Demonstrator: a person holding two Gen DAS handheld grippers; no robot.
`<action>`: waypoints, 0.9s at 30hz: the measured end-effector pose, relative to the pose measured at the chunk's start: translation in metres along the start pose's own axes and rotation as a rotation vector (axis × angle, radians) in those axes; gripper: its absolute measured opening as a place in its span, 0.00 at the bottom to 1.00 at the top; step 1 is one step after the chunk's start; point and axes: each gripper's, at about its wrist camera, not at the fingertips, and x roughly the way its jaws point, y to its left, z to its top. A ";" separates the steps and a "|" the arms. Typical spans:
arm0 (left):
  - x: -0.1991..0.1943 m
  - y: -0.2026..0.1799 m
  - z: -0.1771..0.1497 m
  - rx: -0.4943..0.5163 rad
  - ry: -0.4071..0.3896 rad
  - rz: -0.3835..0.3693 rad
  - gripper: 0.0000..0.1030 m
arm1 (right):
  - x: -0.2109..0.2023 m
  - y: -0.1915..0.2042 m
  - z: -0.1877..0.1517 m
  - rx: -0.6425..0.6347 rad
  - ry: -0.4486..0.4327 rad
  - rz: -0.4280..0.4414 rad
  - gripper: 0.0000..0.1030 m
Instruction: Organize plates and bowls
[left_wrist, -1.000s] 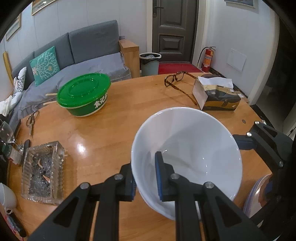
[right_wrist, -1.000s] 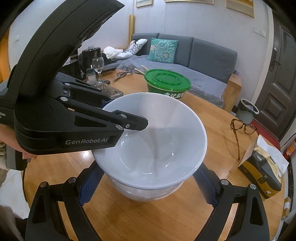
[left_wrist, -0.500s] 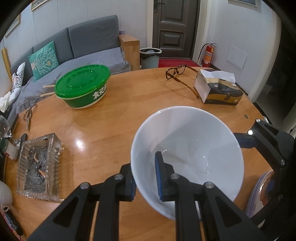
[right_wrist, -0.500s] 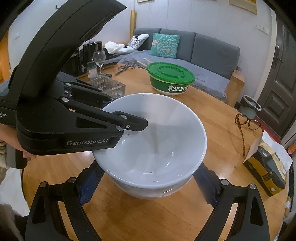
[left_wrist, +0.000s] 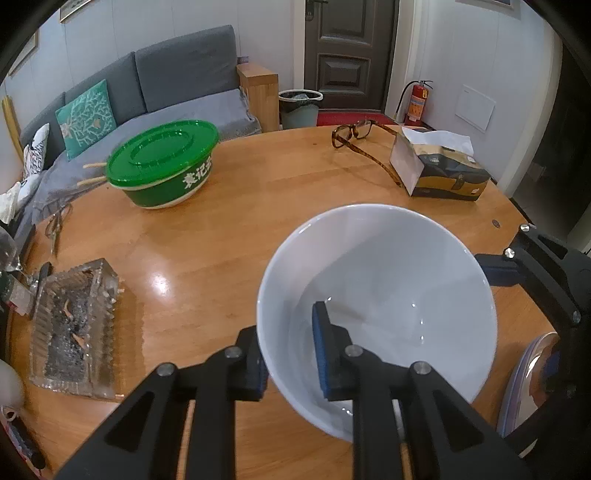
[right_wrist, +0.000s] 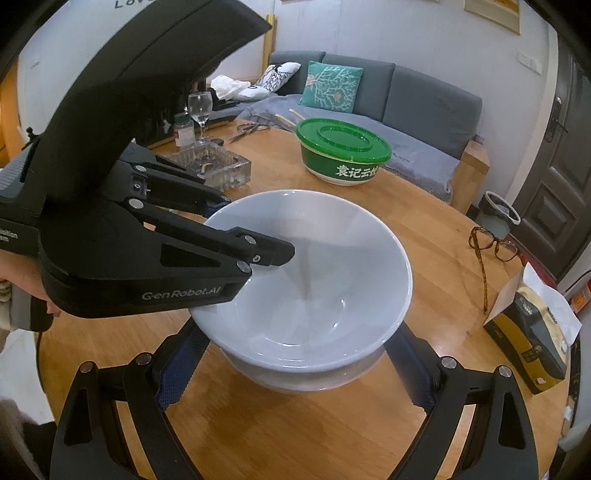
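Bowl (right_wrist: 306, 266) nested in second bowl (right_wrist: 295, 376), right view only

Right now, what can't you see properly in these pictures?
- Lower bowl: right wrist view, the top bowl nested in it hides its inside.
- Shiny plate: left wrist view, cut off by the right gripper and the picture's edge.
- What lies in the glass ashtray: too blurred to name.
- Inside the green tub: its lid covers it.

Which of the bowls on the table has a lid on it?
The green bowl near the sofa, covered by a green lid; the two stacked white bowls by the fingers are open.
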 end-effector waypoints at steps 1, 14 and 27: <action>0.001 0.000 0.000 -0.002 0.003 -0.002 0.16 | 0.000 0.001 -0.001 -0.001 0.001 0.000 0.88; 0.013 0.000 -0.004 -0.007 0.026 -0.008 0.17 | -0.002 0.000 -0.003 -0.005 0.012 0.003 0.89; 0.008 -0.002 -0.004 -0.008 0.026 -0.007 0.30 | -0.006 -0.002 -0.005 0.002 0.017 0.009 0.89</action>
